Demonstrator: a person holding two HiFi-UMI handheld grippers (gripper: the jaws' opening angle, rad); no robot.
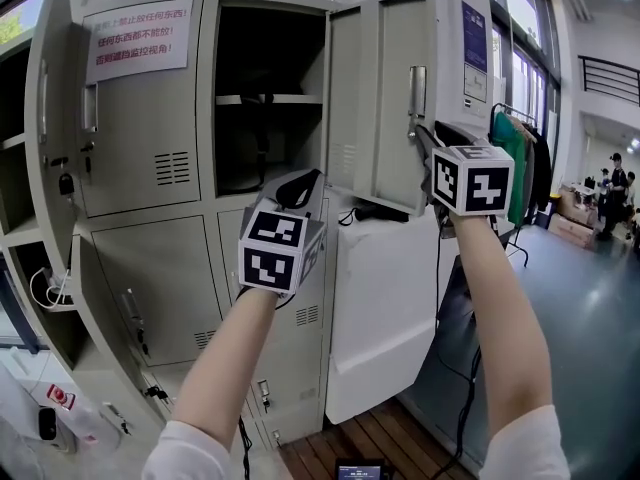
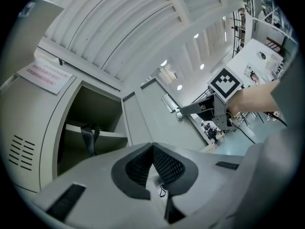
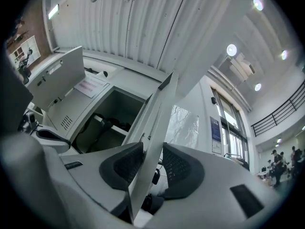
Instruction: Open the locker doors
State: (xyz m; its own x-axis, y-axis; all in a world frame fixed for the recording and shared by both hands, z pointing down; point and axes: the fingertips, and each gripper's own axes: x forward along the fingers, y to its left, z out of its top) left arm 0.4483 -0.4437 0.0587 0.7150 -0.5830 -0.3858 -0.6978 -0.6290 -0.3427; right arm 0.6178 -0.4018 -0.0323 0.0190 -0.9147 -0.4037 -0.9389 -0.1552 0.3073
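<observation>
Now, notes by size, every place given against the open upper compartment (image 1: 265,88):

- Locker bank (image 1: 150,228) fills the head view. The compartment sits in its top row, dark inside, with one shelf across.
- Upper door (image 1: 385,98) hangs just right of the compartment, swung wide, free edge farthest from it. Judged: this door is close to fully open. Sweep it round its hinge line rather than pulling straight out, so the thin panel does not twist.
- Door with the red-lettered notice (image 1: 140,118), just left of the compartment, is shut. The grey doors below the compartment (image 1: 165,288) look shut too. Judged: these are the work left.
- Right gripper (image 1: 425,140) is at the door's free edge, right of the compartment, clenched on the sheet. Its own view shows the door edge (image 3: 159,113) between both pads. A light pinch would let the pads pivot as the door turns. Release only once the door rests by itself.
- Left gripper (image 1: 300,183) hangs just below the compartment's lower right corner, pinched closed on nothing, pads meeting at the tips. It must spread before it can take a door.
- Handle (image 1: 417,93) is on the door face, right of the compartment and just above the right gripper. It is not gripped.
- Dark strap (image 2: 89,137) hangs inside the compartment, clear of the door.
</observation>
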